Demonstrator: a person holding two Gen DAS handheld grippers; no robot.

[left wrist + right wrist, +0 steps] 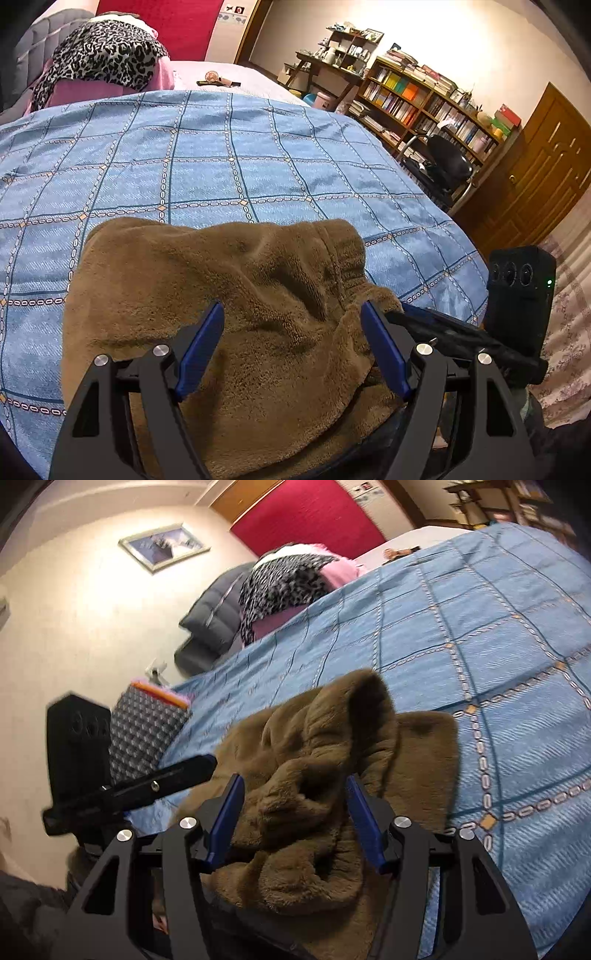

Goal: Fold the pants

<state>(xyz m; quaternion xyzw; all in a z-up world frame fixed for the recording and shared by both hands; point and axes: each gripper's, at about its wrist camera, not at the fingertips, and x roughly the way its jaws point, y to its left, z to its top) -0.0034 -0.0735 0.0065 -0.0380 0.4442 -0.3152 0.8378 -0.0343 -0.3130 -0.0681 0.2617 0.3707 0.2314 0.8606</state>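
The brown fleece pants (229, 295) lie bunched at the near edge of the bed on a blue checked bedspread (221, 155). My left gripper (291, 310) is open, its blue fingers spread just above the pants, the elastic waistband to the right. In the right wrist view the pants (317, 768) form a crumpled heap with a raised fold. My right gripper (293, 782) is open, with the heap between its fingers. Each gripper shows as a black bar in the other's view: the right one (461, 339) and the left one (147, 786).
A leopard-print and pink pile (107, 62) sits at the bed's far end, with a grey quilted headboard (214, 613) behind. Bookshelves (424, 99), a black chair (447, 162) and a wooden door (546, 162) stand to the right. A patterned bag (144, 731) stands beside the bed.
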